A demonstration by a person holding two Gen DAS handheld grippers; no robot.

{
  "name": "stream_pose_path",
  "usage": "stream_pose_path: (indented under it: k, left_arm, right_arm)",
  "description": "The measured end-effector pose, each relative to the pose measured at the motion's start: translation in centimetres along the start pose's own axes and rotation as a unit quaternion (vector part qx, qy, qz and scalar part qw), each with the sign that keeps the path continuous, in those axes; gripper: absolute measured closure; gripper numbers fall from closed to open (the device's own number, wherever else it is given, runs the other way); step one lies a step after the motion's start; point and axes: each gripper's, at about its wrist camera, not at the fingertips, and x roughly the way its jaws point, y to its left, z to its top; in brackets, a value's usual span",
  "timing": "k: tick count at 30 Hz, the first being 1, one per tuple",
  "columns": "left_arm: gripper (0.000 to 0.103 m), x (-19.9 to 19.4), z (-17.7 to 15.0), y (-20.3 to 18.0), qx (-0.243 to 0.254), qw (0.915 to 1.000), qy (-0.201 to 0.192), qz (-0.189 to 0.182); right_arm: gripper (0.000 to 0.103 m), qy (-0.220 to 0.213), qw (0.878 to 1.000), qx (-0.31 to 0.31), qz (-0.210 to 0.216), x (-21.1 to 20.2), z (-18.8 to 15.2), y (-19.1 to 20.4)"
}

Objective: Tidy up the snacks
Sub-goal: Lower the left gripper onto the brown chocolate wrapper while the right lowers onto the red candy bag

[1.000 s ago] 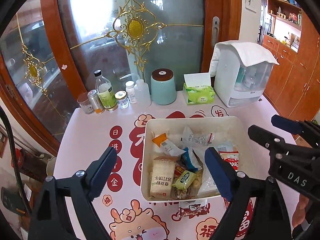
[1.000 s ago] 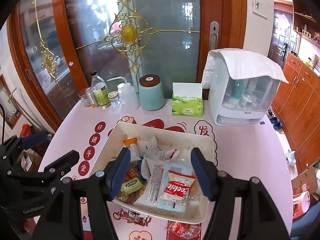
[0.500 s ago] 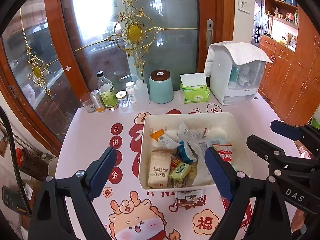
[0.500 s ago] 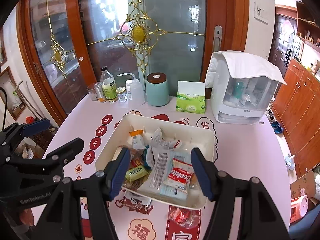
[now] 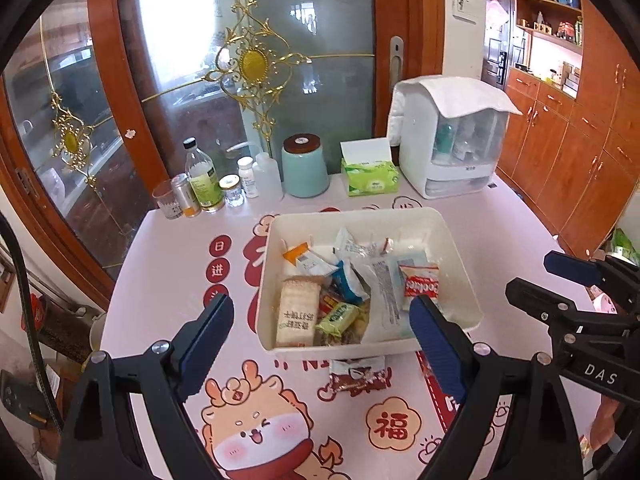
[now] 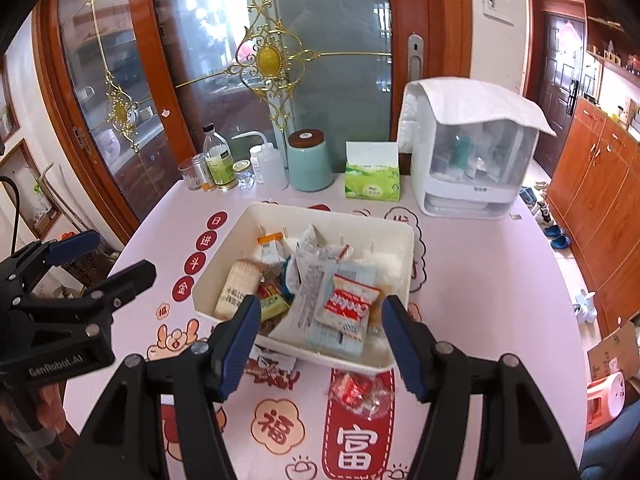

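Holding: both tools above the near edge of the pink printed table [image 5: 168, 248], each pointed down at the bin.
Left tool [image 5: 322, 330]: blue-padded jaws wide apart, nothing between them; it also shows at the left edge of the right wrist view [image 6: 100, 256].
Right tool [image 6: 320, 334]: jaws apart, empty; seen from the left wrist view at far right [image 5: 556, 276].
Bin: cream rectangular plastic bin [image 5: 452, 240] sits mid-table, loaded with mixed packets.
In the bin: tan biscuit pack with dark lettering [image 5: 298, 312] at the near left corner; small yellow-green wrapped bar [image 5: 338, 316] beside it; red-and-white cookie pouch [image 6: 348, 302] on top of a long clear sachet; orange-topped sachet [image 6: 271, 246] toward the back.
Still loose: brown-and-white wrapped snack [image 5: 358, 372] on the table, just outside the bin's near wall; clear-wrapped red sweet [image 6: 354, 392] on the red banner print, near the bin's near right corner.
Not mine to sort: bottles and jars, a pale green lidded canister [image 5: 305, 168], a green tissue pack and a white storage case along the back edge.
Progress, my read: mostly done. Most packets are binned but lie heaped, not lined up.
Left to do: two strays to pick up and drop in; perhaps tidy the heap.
Likely next: right tool to the red sweet, left tool to the brown pack.
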Motion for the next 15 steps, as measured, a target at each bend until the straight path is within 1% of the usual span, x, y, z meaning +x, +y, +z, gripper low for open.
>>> stream_pose_path:
  k: [8, 15]
  left_arm:
    - [0.014, 1.1, -2.0, -2.0, 0.019, 0.9997, 0.017, 0.0]
    - [0.014, 3.3, -3.6, -3.3, 0.017, 0.9989, 0.044, -0.001]
  right_arm:
    - [0.04, 0.018, 1.0, -0.014, -0.021, 0.6, -3.0, -2.1]
    - [0.04, 0.042, 0.998, -0.014, -0.035, 2.3, -5.5, -4.5]
